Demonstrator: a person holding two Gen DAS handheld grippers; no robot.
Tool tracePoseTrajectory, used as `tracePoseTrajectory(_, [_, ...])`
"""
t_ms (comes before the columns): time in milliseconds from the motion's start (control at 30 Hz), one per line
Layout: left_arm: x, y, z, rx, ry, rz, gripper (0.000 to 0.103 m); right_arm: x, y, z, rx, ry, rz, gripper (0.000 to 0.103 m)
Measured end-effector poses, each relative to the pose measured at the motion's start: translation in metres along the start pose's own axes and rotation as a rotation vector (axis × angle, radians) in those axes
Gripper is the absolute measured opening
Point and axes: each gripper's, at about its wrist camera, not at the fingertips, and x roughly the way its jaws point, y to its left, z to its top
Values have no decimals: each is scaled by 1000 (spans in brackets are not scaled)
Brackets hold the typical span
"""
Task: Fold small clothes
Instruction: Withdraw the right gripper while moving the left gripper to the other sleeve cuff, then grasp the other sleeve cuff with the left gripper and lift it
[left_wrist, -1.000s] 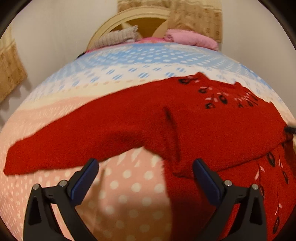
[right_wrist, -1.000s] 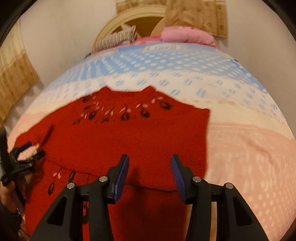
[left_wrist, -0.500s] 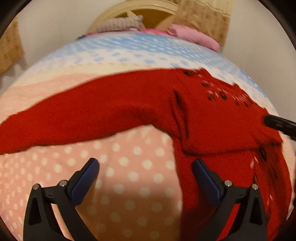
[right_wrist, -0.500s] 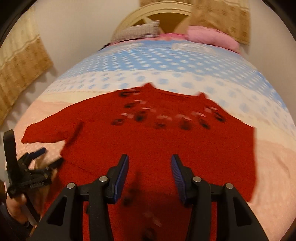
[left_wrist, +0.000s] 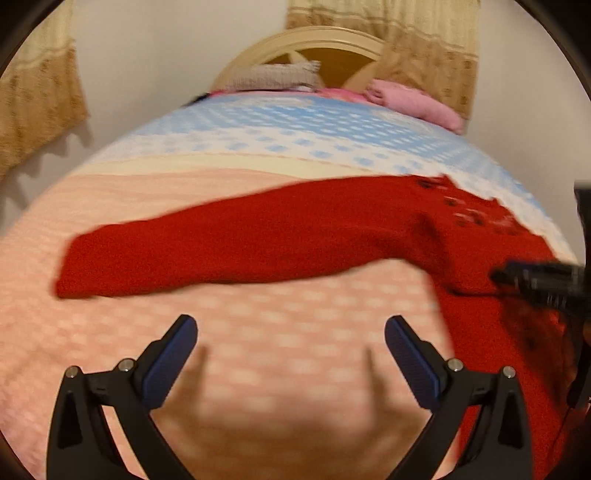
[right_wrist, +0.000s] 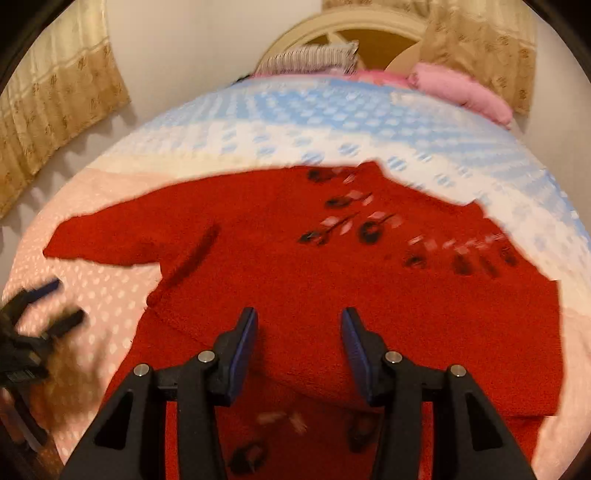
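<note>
Sweater (right_wrist: 332, 295), red, lies partly folded on the bed (left_wrist: 258, 332); pink pillow (left_wrist: 417, 103) beyond. Left hand-held gripper (left_wrist: 291, 350) gapes wide, right hand-held gripper (right_wrist: 299, 343) half-spread, both empty.

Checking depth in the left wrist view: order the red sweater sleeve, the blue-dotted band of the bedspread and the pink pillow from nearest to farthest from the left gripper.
From the left gripper:
1. Red sweater sleeve, lying across the middle, just ahead.
2. Blue-dotted band of the bedspread, beyond the sleeve.
3. Pink pillow, upper right, by the headboard.
</note>
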Motion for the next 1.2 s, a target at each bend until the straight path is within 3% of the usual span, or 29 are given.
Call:
tracePoseTrajectory(100, [-2, 46, 4, -44, -1, 92, 103, 5, 11, -12, -43, -79, -60, 53])
tracePoseTrajectory(267, [4, 114, 10, -141, 1, 207, 99, 0, 1, -19, -3, -103, -20, 54])
tracePoseTrajectory(367, [8, 146, 14, -230, -12, 238, 94, -4, 8, -22, -18, -114, -42, 55])
tracePoseTrajectory(500, [19, 173, 22, -336, -17, 267, 93, -2, 8, -22, -20, -119, -49, 56])
tracePoseTrajectory(800, [56, 195, 30, -395, 48, 300, 78, -5, 9, -25, -21, -127, -56, 57])
tracePoseTrajectory(867, [63, 197, 30, -411, 59, 295, 68, -5, 9, -25, -21, -127, -55, 57])
tracePoseTrajectory(900, [63, 195, 29, -408, 46, 300, 67, -5, 9, -25, -21, -127, -56, 57])
tracePoseTrajectory(1000, [62, 191, 31, -388, 40, 267, 46, -5, 9, -25, -22, -128, -58, 57])
tracePoseTrajectory(1067, [63, 188, 33, -376, 37, 222, 12, -5, 8, -25, -21, -128, -59, 58])
tracePoseTrajectory(1200, [58, 180, 39, -355, 18, 159, 11, -5, 8, -26, -18, -129, -58, 59])
